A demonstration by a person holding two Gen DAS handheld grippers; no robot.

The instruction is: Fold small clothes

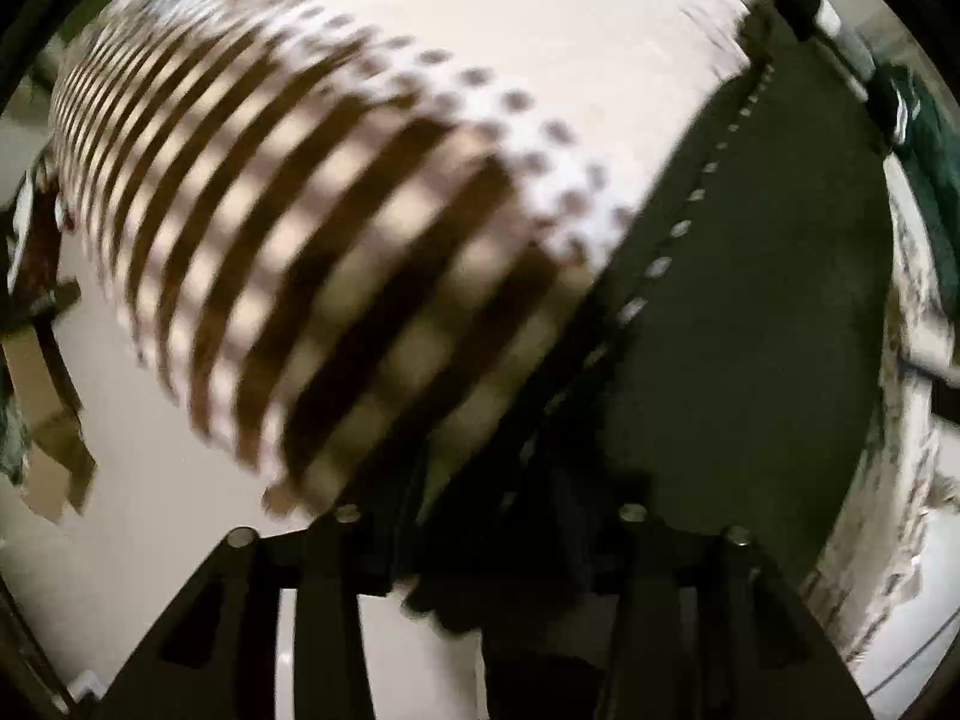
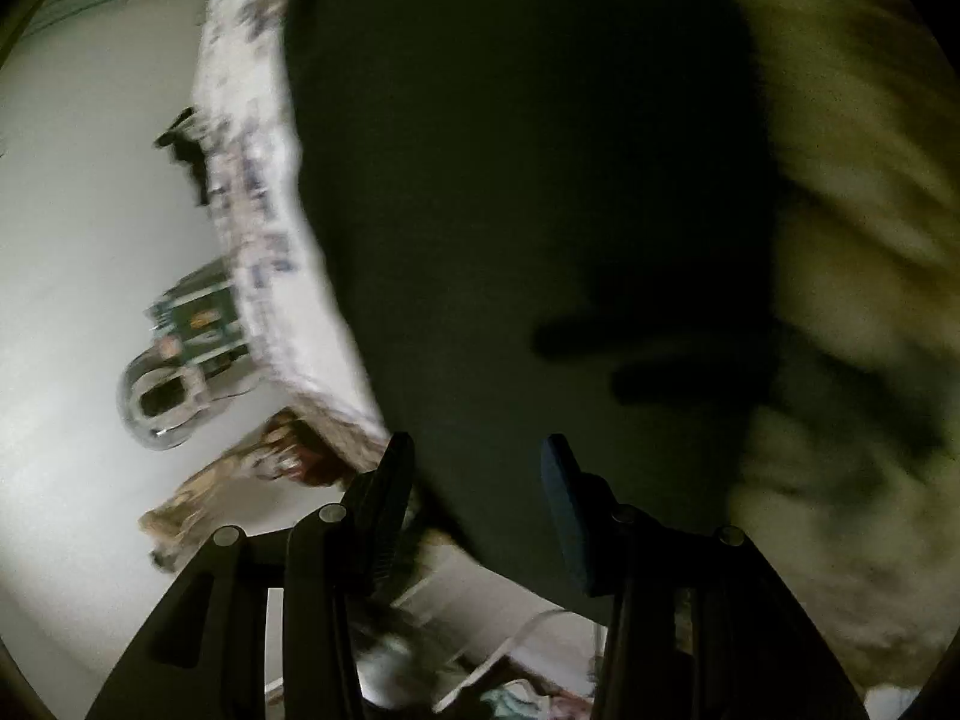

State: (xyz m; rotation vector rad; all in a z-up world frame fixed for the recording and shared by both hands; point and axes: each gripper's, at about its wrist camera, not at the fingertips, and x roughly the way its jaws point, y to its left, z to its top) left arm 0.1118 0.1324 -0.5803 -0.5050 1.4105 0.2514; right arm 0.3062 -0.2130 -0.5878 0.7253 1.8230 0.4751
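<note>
Left gripper (image 1: 480, 546): its fingers are lost against a dark garment (image 1: 750, 330) that fills the lower right of the left wrist view, so whether the jaws stand apart or pinch the cloth cannot be told. To the left of the garment lies a striped cloth (image 1: 336, 276), brown and cream bars with a dotted white border (image 1: 540, 144), spread over a pale surface (image 1: 150, 480); the garment's stitched edge (image 1: 696, 195) overlaps it. All of this is blurred.

Right gripper (image 2: 477, 516): jaws parted, both fingers (image 2: 387, 510) visible with a clear gap, nothing pressed between the pads. In this view the dark garment (image 2: 510, 180) hangs just beyond the fingertips, filling the middle. Left of it run a patterned white cloth edge (image 2: 264, 210) and a pale floor (image 2: 72, 240); right of it, a blurred yellowish fabric (image 2: 858, 240).
</note>
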